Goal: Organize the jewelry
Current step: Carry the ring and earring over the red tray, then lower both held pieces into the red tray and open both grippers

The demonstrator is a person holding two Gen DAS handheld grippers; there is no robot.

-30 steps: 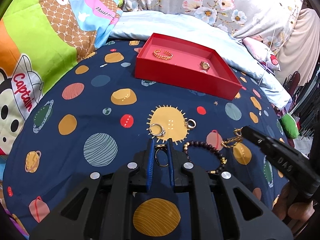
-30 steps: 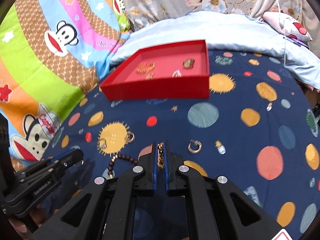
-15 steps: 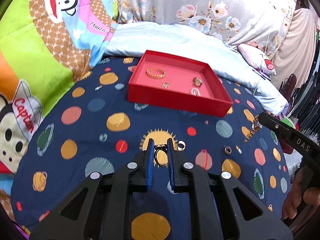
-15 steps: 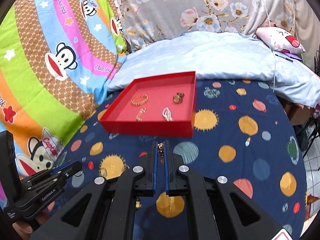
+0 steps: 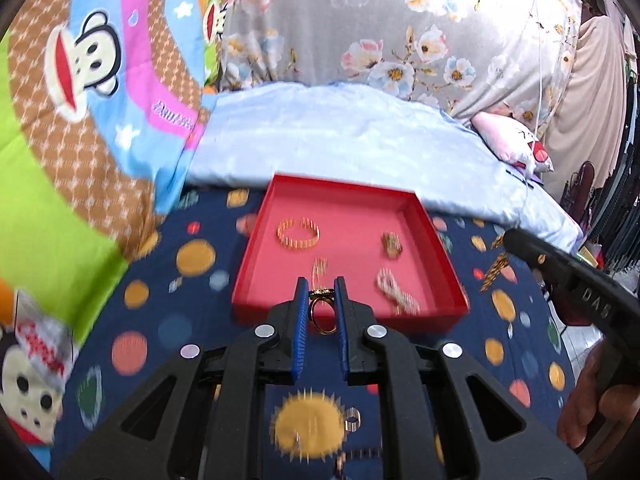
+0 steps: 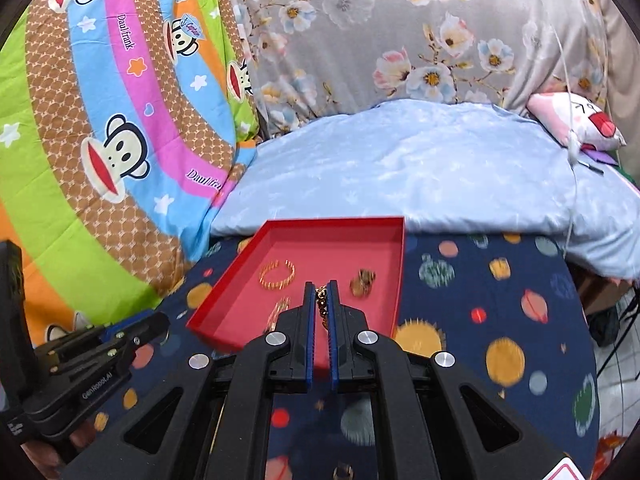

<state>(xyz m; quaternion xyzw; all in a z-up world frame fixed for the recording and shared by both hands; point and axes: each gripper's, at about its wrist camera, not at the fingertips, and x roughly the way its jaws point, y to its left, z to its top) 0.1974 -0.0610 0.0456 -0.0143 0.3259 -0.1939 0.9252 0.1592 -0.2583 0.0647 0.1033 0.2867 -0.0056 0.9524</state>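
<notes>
A: Left hand-held gripper (image 5: 322,295)?
B: Clamped on a gold ring (image 5: 322,312), blue pads (image 5: 301,320) pressing both sides, band hanging between them. Hovering at the near wall of the red tray (image 5: 348,322).

A: Right hand-held gripper (image 6: 321,294)?
B: Pinched nearly together on a gold chain (image 6: 322,304), links dangling between the pads (image 6: 310,320). Held over the near part of the red tray (image 6: 400,264). From the left wrist view, seen right of the tray, chain (image 5: 495,270) drooping from the tip of the right hand-held gripper (image 5: 510,238).

A: Inside the tray?
B: Gold bangle (image 5: 298,233) toward the far left of the tray floor. Chunky ring (image 5: 391,243) toward the far right. Small gold piece (image 5: 320,268) near the middle, blurred, kind hard to tell. Pale twisted piece (image 5: 394,292) near the right front corner, also blurred.

A: Outside the tray?
B: Planet-print navy bedspread (image 5: 168,308) under the tray. One small ring (image 5: 352,420) on the bedspread, nearer the camera than the tray, beside a yellow sun print. Pale blue quilt (image 5: 340,136) just beyond the tray's far wall. Monkey-print blanket (image 5: 80,120) left of the tray, floral grey cloth (image 5: 380,24) behind the quilt, pink cushion (image 5: 516,144) beyond the tray to the right.

A: Left hand-held gripper from the right wrist view?
B: Left of the tray, low, tip (image 6: 158,322) close to the tray's near left corner; grip not readable from there.
</notes>
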